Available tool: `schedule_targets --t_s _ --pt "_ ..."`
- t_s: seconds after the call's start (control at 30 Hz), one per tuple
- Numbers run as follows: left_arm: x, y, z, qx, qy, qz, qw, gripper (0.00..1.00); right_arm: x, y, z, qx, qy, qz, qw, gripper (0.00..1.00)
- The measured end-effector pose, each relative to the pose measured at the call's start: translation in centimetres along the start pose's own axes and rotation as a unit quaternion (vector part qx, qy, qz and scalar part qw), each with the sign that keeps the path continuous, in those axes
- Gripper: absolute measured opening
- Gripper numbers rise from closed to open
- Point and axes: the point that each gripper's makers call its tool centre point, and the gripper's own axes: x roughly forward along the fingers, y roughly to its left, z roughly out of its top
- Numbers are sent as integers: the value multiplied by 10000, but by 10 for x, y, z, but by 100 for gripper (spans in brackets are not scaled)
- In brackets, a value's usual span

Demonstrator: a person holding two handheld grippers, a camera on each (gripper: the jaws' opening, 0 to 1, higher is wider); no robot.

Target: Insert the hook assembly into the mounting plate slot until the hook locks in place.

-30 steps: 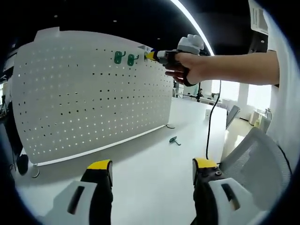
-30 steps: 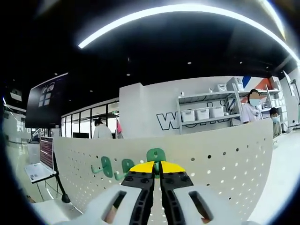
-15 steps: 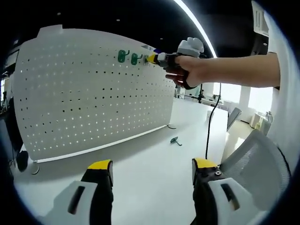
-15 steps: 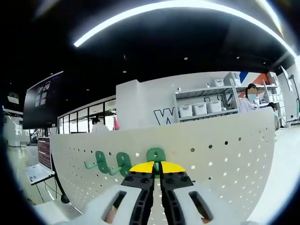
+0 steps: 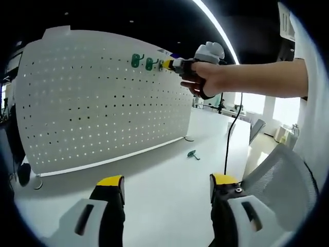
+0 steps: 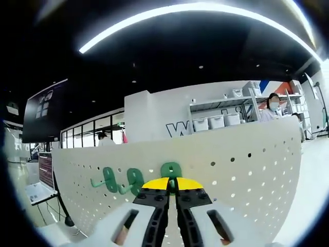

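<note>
Since a second ago, both my cameras have shifted a little: in the right gripper view the pegboard's top edge sits slightly higher and the two mounted hooks have slid leftwards, while in the left gripper view the board looks a touch closer and the hooks sit higher up.

My right gripper (image 6: 172, 184) has its yellow-tipped jaws pressed together on a green hook (image 6: 170, 170), whose rounded head stands up just above the tips, right against the white pegboard (image 6: 247, 170) near its top edge. Two more green hooks (image 6: 122, 178) hang on the board just to the left of it, side by side.

In the left gripper view I see my right hand (image 5: 205, 77) stretched out, holding that gripper's tip against the upper part of the pegboard (image 5: 92, 103), beside the two mounted hooks (image 5: 142, 62). My left gripper (image 5: 167, 188) hangs low over the white table (image 5: 164, 170) with its jaws wide apart and nothing between them. One loose green hook (image 5: 193, 154) lies on the table near the board's foot, well apart from both grippers. A black cable (image 5: 230, 134) hangs from my right gripper down to the table
</note>
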Motion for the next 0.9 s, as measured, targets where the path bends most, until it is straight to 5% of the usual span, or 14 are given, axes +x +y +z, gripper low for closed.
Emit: schedule_targets --t_s 0.53,0.77,0.9 --pt "1 -1 -2 -14 37 -20 10000 68 2 -1 -3 234 -146 -526 9982 2" --pt "1 -2 -3 -12 46 -29 10000 68 0 -1 -3 86 -30 -332 9994 3" --pt "1 -2 -3 -9 48 -37 10000 68 -2 1 2 -342 -13 -45 9994 8"
